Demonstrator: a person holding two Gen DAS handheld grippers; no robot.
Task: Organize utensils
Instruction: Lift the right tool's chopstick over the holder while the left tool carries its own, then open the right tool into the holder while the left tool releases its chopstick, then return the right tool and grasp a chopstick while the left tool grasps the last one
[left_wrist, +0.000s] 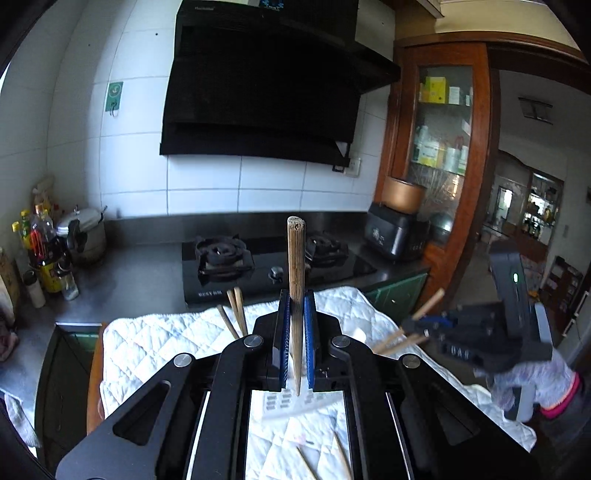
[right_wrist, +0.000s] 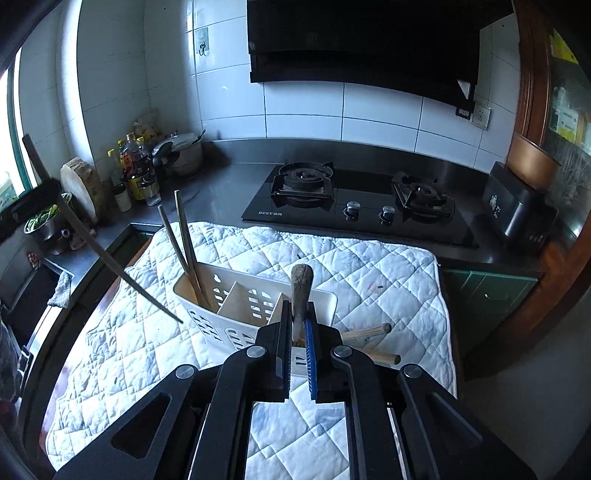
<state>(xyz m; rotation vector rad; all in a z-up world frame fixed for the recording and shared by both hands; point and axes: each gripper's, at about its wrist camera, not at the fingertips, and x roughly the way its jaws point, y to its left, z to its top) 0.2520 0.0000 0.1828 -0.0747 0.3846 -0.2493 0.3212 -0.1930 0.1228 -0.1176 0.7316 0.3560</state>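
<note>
Showing both tools clenched, the left gripper (left_wrist: 296, 339) pinching one long brown wooden chopstick (left_wrist: 296, 280) upright and the right gripper (right_wrist: 298, 332) gripping another chopstick (right_wrist: 301, 295) over the white slotted plastic utensil caddy (right_wrist: 236, 299), where a tilted release could miss the compartment.

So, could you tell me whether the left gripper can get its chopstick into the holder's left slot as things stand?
Probably yes: the left gripper holds its chopstick near the holder, and nothing covers the left slot.

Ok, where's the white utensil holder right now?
In the right wrist view the white utensil holder sits on the quilted cloth, just ahead of the right gripper, with two chopsticks standing in its left compartment.
</note>
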